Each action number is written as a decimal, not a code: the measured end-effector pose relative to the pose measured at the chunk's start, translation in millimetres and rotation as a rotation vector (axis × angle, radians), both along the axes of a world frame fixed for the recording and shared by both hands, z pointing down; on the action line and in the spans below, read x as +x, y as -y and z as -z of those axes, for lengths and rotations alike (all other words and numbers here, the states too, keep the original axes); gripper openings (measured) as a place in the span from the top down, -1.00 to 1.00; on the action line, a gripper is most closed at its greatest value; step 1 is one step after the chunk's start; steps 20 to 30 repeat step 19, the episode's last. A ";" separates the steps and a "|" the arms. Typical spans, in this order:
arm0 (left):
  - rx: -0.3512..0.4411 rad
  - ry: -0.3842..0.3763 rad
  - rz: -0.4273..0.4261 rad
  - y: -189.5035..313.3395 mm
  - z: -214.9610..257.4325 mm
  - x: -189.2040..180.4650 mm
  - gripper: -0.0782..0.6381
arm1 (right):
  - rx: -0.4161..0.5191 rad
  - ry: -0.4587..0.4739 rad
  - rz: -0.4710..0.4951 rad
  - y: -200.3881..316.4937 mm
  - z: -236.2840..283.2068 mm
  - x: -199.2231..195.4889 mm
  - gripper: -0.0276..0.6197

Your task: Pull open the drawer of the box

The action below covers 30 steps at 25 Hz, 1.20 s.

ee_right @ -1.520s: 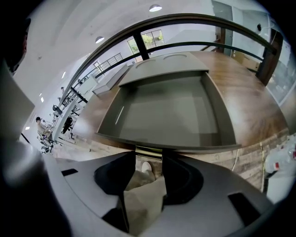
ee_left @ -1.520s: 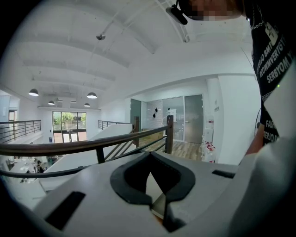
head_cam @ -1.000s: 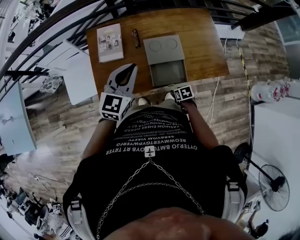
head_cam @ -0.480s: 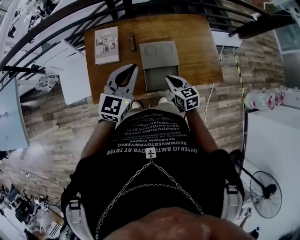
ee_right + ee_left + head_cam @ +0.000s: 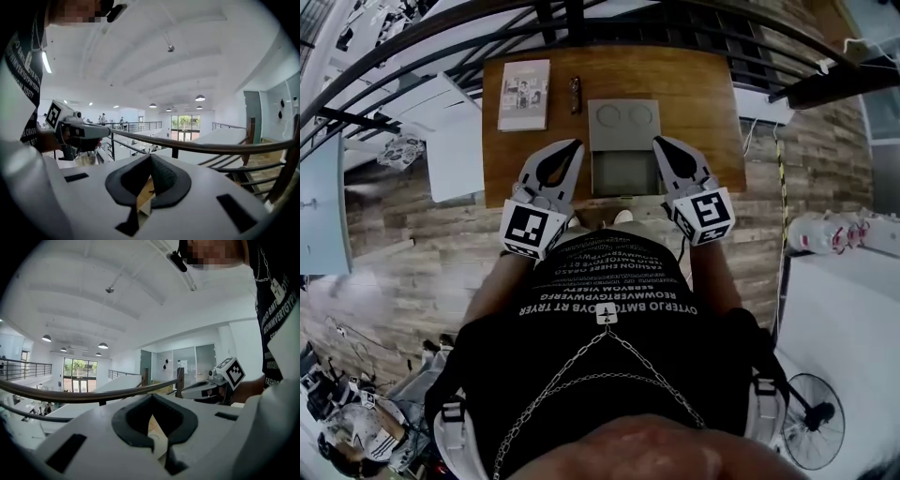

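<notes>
Drawer [image 5: 625, 172] sits pulled out of the box [image 5: 623, 120], mid-table [image 5: 712, 103], reaching toward the near edge. Left gripper [image 5: 572, 146] and right gripper [image 5: 662, 142] flank it, both with jaws closed on nothing. Book [image 5: 524, 94] and glasses [image 5: 576, 95] lie toward the far-left corner.

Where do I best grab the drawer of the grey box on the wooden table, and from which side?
Take the front wall of the open grey drawer at its middle, coming from the person's side. It juts out of the flat grey box that way, leaving that wall exposed. No handle shows.
</notes>
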<state>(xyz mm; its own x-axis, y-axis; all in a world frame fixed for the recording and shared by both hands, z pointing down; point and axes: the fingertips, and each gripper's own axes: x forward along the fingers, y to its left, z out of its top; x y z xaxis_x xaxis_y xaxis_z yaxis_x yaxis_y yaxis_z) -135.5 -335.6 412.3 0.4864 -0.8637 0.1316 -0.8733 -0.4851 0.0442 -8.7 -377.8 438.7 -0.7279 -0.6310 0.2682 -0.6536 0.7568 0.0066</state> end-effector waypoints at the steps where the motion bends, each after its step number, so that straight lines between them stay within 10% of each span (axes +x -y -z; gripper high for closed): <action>1: 0.000 0.001 0.005 -2.2 1.9 1.6 0.76 | 0.017 0.012 0.006 -1.3 10.1 1.1 0.92; 30: 0.078 0.009 0.022 -30.7 57.6 10.4 0.76 | 0.123 0.059 0.069 -25.5 70.1 -0.5 0.92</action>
